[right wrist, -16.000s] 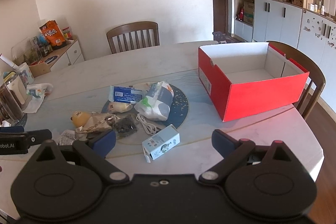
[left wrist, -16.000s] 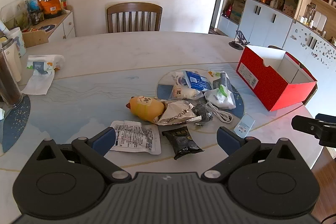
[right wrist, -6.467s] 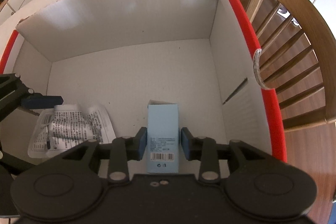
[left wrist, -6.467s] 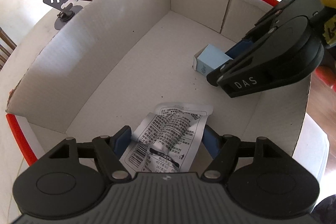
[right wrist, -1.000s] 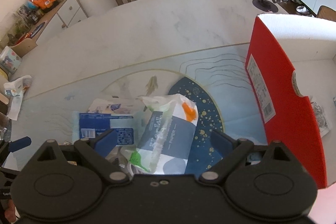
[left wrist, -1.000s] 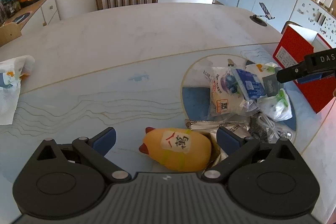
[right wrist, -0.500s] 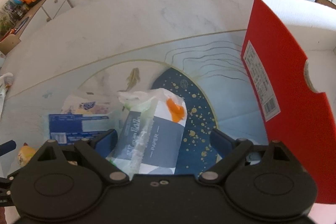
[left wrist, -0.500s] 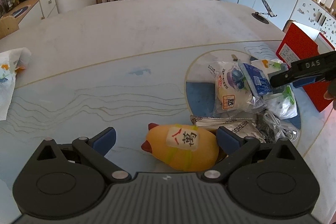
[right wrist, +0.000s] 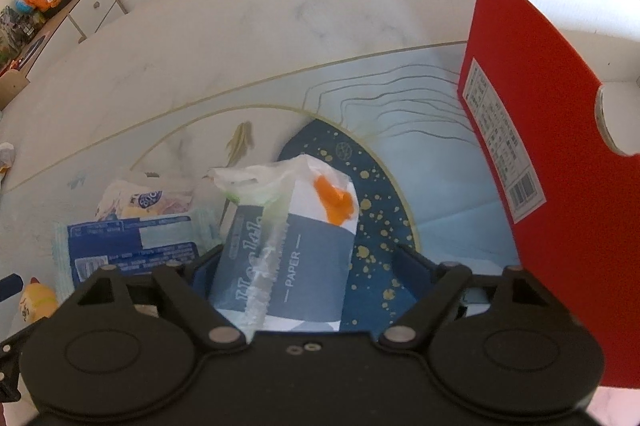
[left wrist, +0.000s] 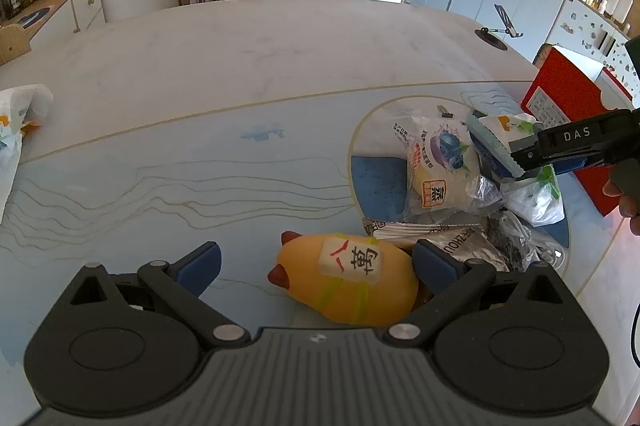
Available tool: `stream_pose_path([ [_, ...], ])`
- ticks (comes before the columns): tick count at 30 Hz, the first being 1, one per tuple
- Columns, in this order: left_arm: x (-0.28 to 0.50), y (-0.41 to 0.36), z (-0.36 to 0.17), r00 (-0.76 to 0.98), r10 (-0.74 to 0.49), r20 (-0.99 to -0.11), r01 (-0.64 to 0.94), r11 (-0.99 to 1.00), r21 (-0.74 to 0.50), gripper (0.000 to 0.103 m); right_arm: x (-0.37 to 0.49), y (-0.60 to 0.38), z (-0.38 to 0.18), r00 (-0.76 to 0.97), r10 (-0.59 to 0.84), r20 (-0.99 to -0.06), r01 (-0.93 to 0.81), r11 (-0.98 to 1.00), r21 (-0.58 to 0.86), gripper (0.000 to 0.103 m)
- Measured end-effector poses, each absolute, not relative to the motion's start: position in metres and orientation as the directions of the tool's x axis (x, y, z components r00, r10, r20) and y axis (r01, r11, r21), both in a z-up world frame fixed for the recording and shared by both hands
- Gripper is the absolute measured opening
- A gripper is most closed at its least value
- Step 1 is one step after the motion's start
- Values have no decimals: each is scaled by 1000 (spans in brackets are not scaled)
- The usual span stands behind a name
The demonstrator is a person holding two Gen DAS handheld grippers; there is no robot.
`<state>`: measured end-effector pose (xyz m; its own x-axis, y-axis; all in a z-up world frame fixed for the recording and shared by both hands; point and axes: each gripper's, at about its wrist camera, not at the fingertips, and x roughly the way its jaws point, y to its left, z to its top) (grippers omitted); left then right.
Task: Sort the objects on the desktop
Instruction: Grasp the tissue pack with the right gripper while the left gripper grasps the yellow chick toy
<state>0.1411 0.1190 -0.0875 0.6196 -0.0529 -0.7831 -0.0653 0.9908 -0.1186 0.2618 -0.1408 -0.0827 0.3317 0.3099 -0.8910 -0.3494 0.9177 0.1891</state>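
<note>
Your right gripper (right wrist: 308, 266) is closing around the tissue pack (right wrist: 288, 246), its left pad nearly at the wrapper and its right pad apart; a second ago it stood wider and higher. Your left gripper (left wrist: 316, 266) remains wide open, with the yellow chick toy (left wrist: 348, 278) closer between its fingers than before, touched by neither. Both items lie on the table (left wrist: 240, 66), left of the red box (right wrist: 560, 186).
</note>
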Motion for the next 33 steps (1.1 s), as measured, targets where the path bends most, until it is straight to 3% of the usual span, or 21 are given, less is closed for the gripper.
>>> stream_pose_path([
  [5,141,119,-88,619,-59,-784,-62,990,-123,102,262,-142,-82,344,299,-890,-351,920,174,77],
  [10,140,118,-87,619,-67,-783,-62,989,-134,98,262,-150,-79,357,296,-886,-324,929,180,59],
  [21,137,115,-83,628,-83,-774,-48,988,-146,81,260,-166,-73,373,285,-883,-264,945,193,46],
  [23,137,113,-82,631,-89,-770,-43,988,-150,74,258,-166,-72,376,287,-881,-262,945,196,44],
  [33,136,111,-78,640,-84,-764,-71,983,-167,68,249,-175,-56,406,300,-863,-269,942,200,39],
])
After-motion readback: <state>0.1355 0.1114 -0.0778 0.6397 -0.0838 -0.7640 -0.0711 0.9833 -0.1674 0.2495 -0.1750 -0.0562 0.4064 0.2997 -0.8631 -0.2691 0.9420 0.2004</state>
